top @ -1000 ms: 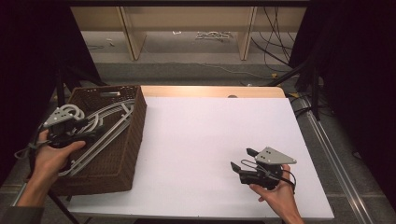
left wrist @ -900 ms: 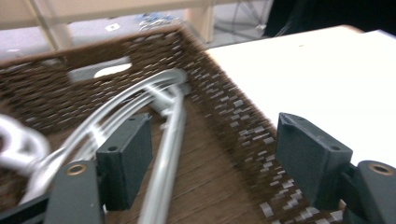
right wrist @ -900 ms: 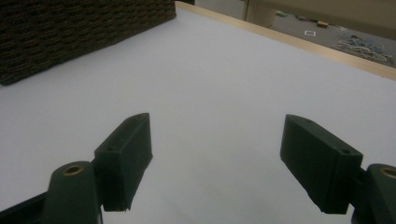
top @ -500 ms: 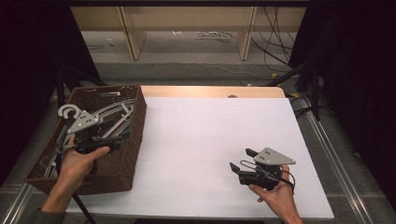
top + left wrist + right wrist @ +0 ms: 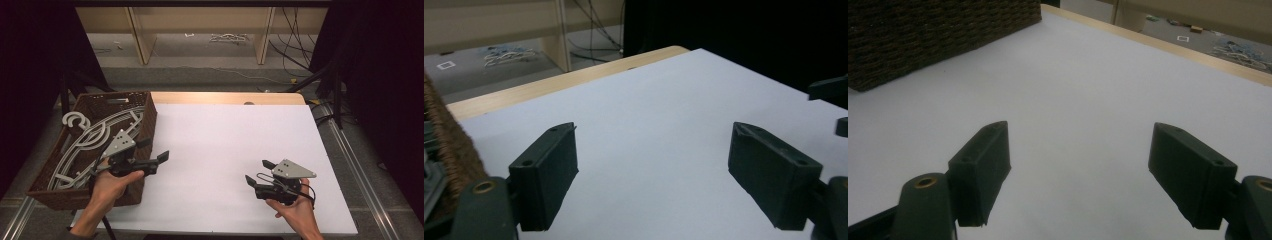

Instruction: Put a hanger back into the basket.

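1. The left gripper [image 5: 152,159] is seen at about 8 o'clock on the bench [image 5: 225,145], held by the left hand [image 5: 111,182] just over the right wall of the wicker basket [image 5: 145,107], with its tips out over the white surface

2. Its fingers [image 5: 546,172] are spread wide and nothing is gripped between them; bare white bench is seen in the gap in the left gripper view

3. The right gripper [image 5: 256,172] is held at about 5 o'clock, well apart from the left one, in the right hand [image 5: 295,212]; it is pointed toward 10 o'clock

4. Its fingers [image 5: 983,160] are likewise spread, with nothing between them

5. The grey hangers [image 5: 92,140] are found lying in the basket at 9 o'clock, stacked on one another, with one hook [image 5: 75,120] raised at the far left rim; they are touched by neither gripper

6. In the right gripper view, the basket's woven wall [image 5: 938,35] is seen at 11 o'clock, well apart from the fingers

7. The basket is set on the bench's left edge
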